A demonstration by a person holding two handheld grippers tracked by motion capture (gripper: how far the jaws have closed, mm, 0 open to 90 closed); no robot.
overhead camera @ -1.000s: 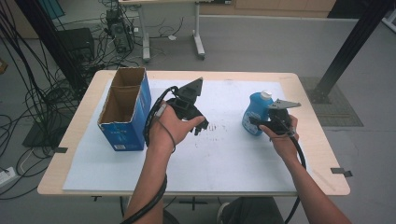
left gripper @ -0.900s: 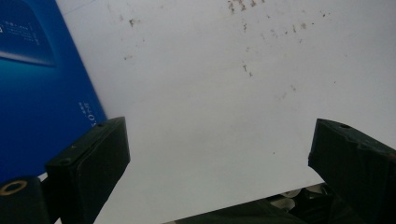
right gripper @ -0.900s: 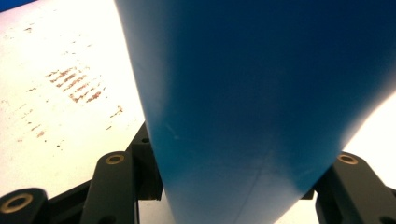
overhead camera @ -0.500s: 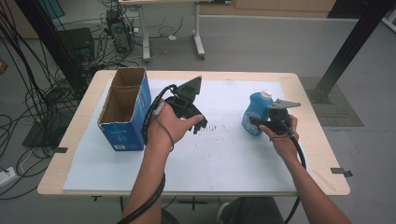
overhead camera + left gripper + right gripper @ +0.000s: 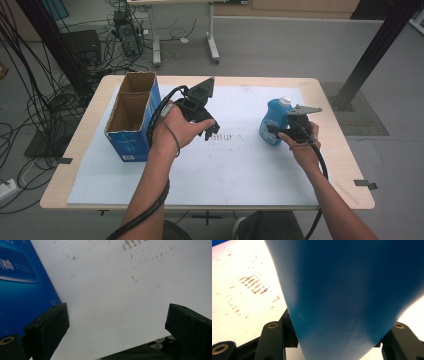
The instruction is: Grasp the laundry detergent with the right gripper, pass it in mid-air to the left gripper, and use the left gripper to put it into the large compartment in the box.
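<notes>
Table: we see a light wooden rectangular table [image 5: 327, 100] across the middle of the high view, with grey floor above it in the frame.
Sheet: we find a large white paper sheet [image 5: 225, 175] covering most of the tabletop; a patch of small brown marks [image 5: 227, 136] sits near its centre, and the same marks appear at the upper right of the left gripper view [image 5: 130, 245] and at the left of the right gripper view [image 5: 254, 286].
Box: we locate a blue cardboard box with an open top and two compartments [image 5: 131, 117] at the left of the high view, standing on the sheet; its blue printed side [image 5: 22, 287] takes up the left of the left gripper view.
Bottle: we locate a blue plastic bottle with a white cap [image 5: 272, 120] at the centre right of the high view, upright on the sheet; its blue body [image 5: 352, 295] rises between the jaws in the right gripper view.
Left gripper: we see the black left gripper [image 5: 207, 131] just right of the box, held in the left hand [image 5: 172, 132] above the sheet. Its jaws stand wide apart with nothing between them [image 5: 117, 322].
Right gripper: we see the black right gripper [image 5: 275, 131] in the right hand [image 5: 302, 142], its jaws on either side of the bottle's body [image 5: 332, 340]. We cannot tell whether they press on it.
</notes>
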